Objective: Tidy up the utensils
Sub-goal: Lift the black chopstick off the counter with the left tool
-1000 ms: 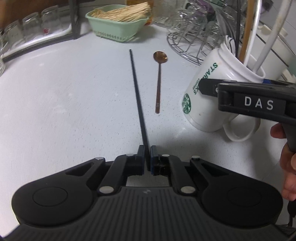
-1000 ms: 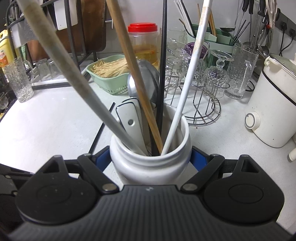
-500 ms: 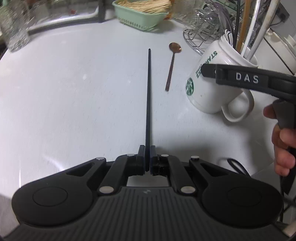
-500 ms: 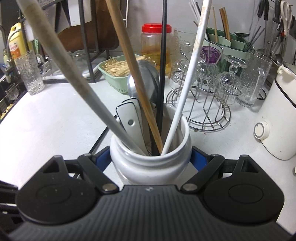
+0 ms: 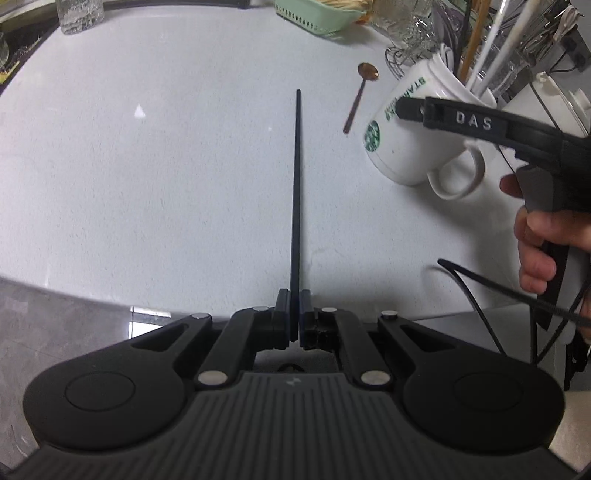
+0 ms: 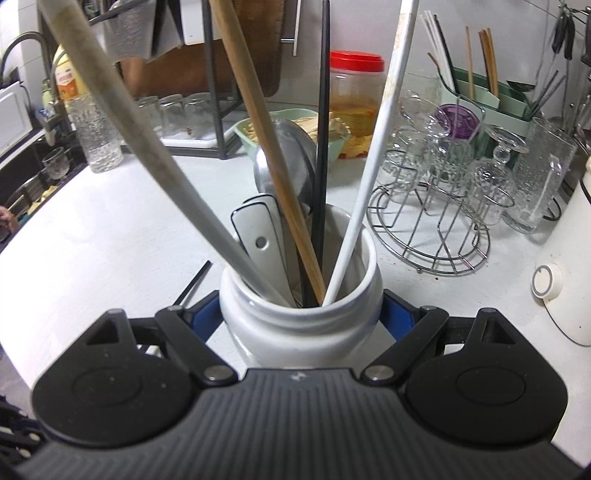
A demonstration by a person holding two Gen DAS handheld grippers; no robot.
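My left gripper [image 5: 294,297] is shut on the near end of a long black chopstick [image 5: 296,192], which points away over the white counter [image 5: 166,166]. A copper spoon [image 5: 356,99] lies on the counter to its right. Beyond it stands a white Starbucks mug [image 5: 402,147], tilted, with one finger of my right gripper [image 5: 461,118] across its side. In the right wrist view my right gripper [image 6: 301,310] is shut on the mug [image 6: 295,339]. The mug holds a wooden chopstick [image 6: 266,147], a black chopstick [image 6: 321,147], a white stick [image 6: 376,147], a metal ladle [image 6: 291,162] and other handles.
A wire rack of glasses [image 6: 436,236] stands right of the mug, with a white appliance [image 6: 569,277] further right. A green basket of sticks [image 5: 317,14] and a red-lidded jar [image 6: 354,85] sit at the back. The counter's near edge [image 5: 74,291] lies below my left gripper. A hand [image 5: 539,240] holds the right gripper's handle.
My left gripper has drawn back and up with the black chopstick, so the counter's near edge has come into view. The right gripper keeps its hold on the mug and has tilted a little.
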